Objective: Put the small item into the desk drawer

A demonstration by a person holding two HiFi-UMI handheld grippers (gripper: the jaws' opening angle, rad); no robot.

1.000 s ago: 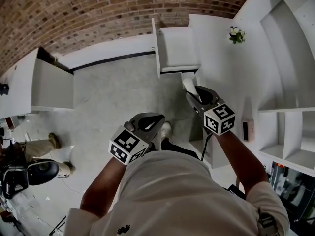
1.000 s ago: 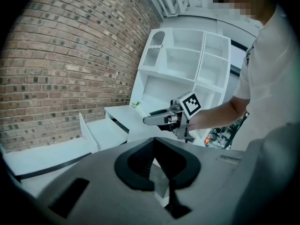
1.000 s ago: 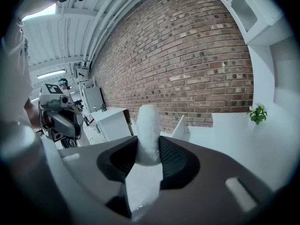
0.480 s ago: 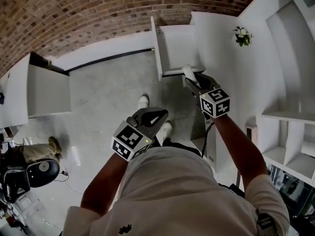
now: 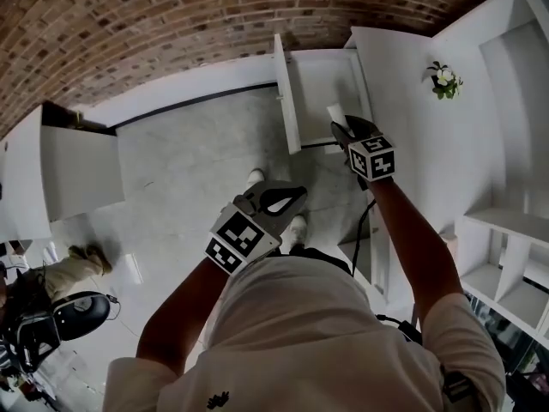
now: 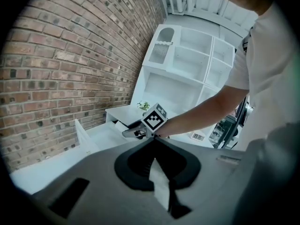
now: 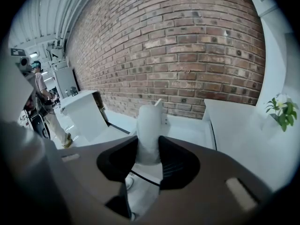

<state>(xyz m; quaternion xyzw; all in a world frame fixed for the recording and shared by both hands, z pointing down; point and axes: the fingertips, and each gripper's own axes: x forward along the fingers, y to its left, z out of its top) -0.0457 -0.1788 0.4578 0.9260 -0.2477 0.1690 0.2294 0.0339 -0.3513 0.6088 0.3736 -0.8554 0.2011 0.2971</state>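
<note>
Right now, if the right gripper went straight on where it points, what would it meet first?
Probably the open desk drawer: the right gripper, shut on the small white item, aims into it, though depth is unclear.

A whitish small item (image 7: 149,125) is being shown against the dark grey right gripper (image 7: 149,144). A white desk drawer (image 5: 319,80) is being set off by a red-brown brick wall (image 5: 171,15) and a pale grey mottled floor (image 5: 197,161). Black-and-white square markers are being displayed on the left gripper (image 5: 281,200).

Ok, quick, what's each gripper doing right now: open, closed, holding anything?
Left gripper: closed, nothing between its jaws.
Right gripper: closed on a small white cylindrical item.
</note>
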